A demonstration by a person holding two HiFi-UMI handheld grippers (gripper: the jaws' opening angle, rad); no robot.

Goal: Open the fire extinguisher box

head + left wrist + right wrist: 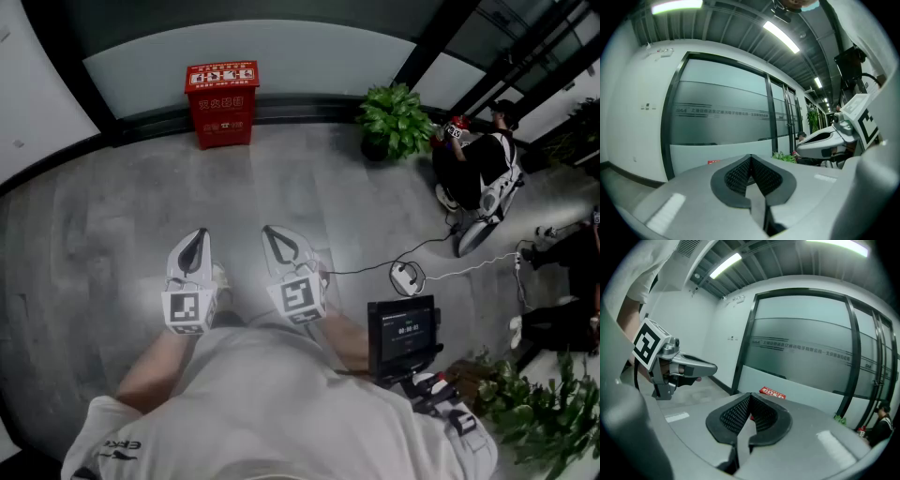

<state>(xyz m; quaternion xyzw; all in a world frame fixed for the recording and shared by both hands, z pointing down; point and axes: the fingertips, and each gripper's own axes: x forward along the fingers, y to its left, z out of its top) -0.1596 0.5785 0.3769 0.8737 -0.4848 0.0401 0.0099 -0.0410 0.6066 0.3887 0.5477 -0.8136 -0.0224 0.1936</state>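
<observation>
Standing on a grey floor (103,225), a person in a white shirt (281,394) holds two claws side by side just ahead of the body. A small dark screen (403,334) is mounted at the person's right. Left claw (198,236): clenched, its ribbed pads pressed together with nothing between them, pointing level toward the far wall. Right claw (274,234): likewise clenched and empty, tilted slightly downward, just beside the left one but not touching it. A thin cable (375,267) runs over the floor to the right of the claws.

The red box (223,103) stands upright on the floor, well ahead of both claws and well apart from them, its back against the foot of a frosted glass wall (281,56). Its lid is down. Right of the box, by the same wall, is a leafy green plant (397,119); beyond that, a second person (480,164) sits low near the floor.
</observation>
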